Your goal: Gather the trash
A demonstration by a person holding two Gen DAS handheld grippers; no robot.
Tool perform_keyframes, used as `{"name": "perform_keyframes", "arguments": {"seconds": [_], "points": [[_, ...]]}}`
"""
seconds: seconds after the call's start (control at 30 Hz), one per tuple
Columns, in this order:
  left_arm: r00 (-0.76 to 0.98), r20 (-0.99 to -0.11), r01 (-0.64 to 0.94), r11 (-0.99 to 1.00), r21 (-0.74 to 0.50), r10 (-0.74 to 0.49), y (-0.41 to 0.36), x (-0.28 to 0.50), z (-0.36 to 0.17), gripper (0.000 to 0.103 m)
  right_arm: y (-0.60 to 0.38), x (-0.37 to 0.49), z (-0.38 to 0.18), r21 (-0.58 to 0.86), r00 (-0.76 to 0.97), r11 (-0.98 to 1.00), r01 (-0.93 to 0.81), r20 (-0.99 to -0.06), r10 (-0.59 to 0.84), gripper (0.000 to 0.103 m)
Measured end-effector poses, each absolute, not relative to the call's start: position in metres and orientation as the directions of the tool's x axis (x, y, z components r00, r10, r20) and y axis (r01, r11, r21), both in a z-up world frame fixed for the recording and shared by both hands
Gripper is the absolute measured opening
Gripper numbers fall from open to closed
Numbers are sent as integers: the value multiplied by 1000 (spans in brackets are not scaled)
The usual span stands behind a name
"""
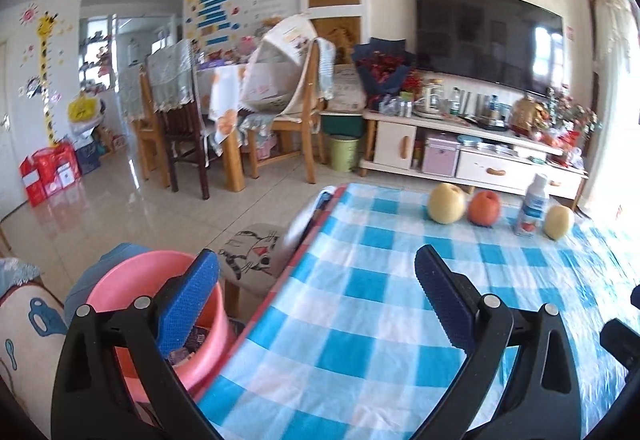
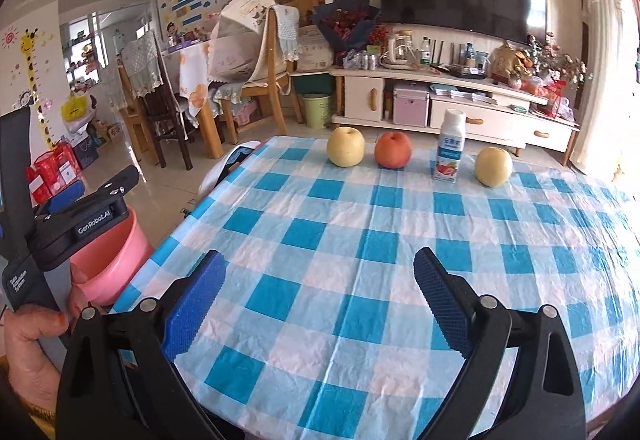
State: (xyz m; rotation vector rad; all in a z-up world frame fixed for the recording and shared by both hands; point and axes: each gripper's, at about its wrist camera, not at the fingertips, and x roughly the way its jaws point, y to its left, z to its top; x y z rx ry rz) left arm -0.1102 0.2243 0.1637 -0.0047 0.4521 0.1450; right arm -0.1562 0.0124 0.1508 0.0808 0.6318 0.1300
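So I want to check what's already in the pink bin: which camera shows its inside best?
The left wrist view. It looks down past the rim of the pink bin, showing dark wrappers at the bottom behind the gripper's finger. The right wrist view shows only the bin's outer wall and rim, half hidden behind the left gripper.

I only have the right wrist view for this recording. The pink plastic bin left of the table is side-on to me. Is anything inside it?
Observer: Yes. The left wrist view looks down into the pink plastic bin, and dark printed packaging, seemingly wrappers, lies inside.
Operator: Are the left tongs carrying anything? I see them only from the side.
Observer: No. The left tongs stand wide open with nothing between them, one finger over the bin and the other over the blue-and-white checked table.
Operator: What else is near the bin?
Observer: A low stool with a cartoon-cat cushion, just beyond it.
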Motion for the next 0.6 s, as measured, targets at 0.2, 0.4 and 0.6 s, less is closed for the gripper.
{"name": "perform_keyframes", "arguments": {"seconds": [0.2,0.4,0.6], "points": [[911,-401,-76,995,59,94,186,-146,176,99,-13,-196,162,118,830,993,-30,-550,90,94],[931,-362,-28,998,65,49,163,-180,193,99,-25,-237,177,91,862,996,10,-506,38,95],[947,-321,10,997,77,15,149,-206,209,99,-30,-270,190,59,889,997,40,-459,-9,95]]}}
